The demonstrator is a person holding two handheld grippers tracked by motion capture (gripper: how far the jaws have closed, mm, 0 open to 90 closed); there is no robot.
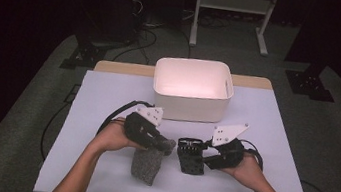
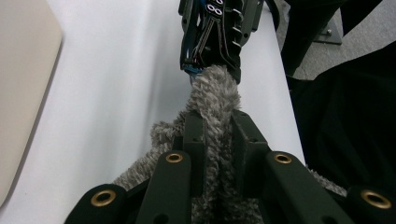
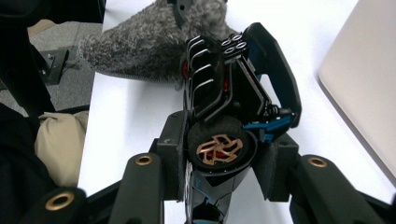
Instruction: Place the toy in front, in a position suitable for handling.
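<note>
Wiping under way: left gripper [image 1: 164, 145] jaws clamped on grey fuzzy cloth [image 1: 147, 166], right gripper [image 1: 201, 148] jaws part-open around black toy car [image 1: 190, 157]; white bin [image 1: 190, 110] beyond holds nothing yet.

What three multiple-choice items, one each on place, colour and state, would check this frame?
1. Where does the white bin stand? A beyond both tongs, B at the near edge, C on the floor.
2. What colour is the fuzzy cloth? A red, B grey, C yellow.
3. What do the right tongs clamp? A nothing, B the cloth, C the black toy car.

A: it sits past both hands in the high view.
B: its pile is grey, pinched in the left tongs.
C: their pads press the car at its wheel.
</note>
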